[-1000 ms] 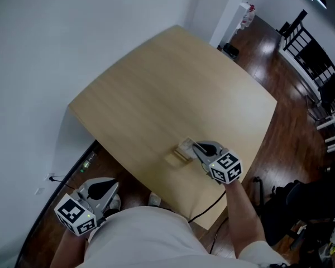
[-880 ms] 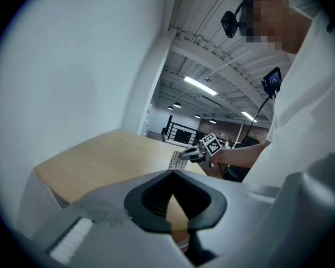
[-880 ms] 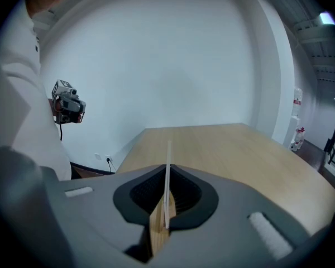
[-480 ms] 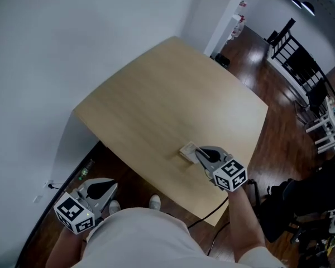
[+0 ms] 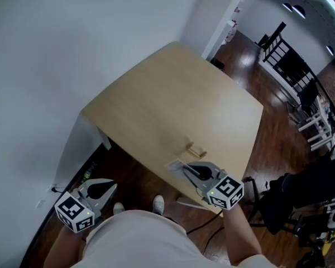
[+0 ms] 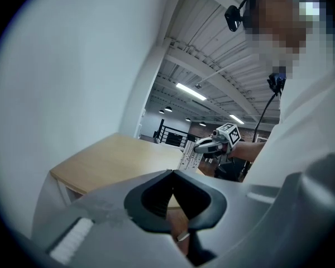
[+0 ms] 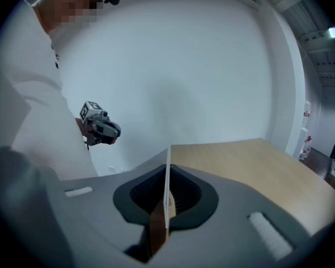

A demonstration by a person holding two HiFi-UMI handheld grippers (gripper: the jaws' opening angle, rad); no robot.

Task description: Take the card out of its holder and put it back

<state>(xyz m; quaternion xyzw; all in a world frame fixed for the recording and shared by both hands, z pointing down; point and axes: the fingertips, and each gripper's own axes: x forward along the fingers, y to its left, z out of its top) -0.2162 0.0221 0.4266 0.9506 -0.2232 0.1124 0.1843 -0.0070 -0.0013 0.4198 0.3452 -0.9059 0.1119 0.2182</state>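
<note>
The pale wooden tabletop spreads out ahead of me. My left gripper hangs off its near-left side, jaws closed on nothing. My right gripper has its jaws clamped on the card over the near edge, apart from the small wooden holder on the tabletop.

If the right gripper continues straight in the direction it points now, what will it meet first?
Probably the table near its front edge: the right gripper, shut on the card, points slightly down across it toward the white wall. The holder sits aside from that line. Depth is unclear.
</note>
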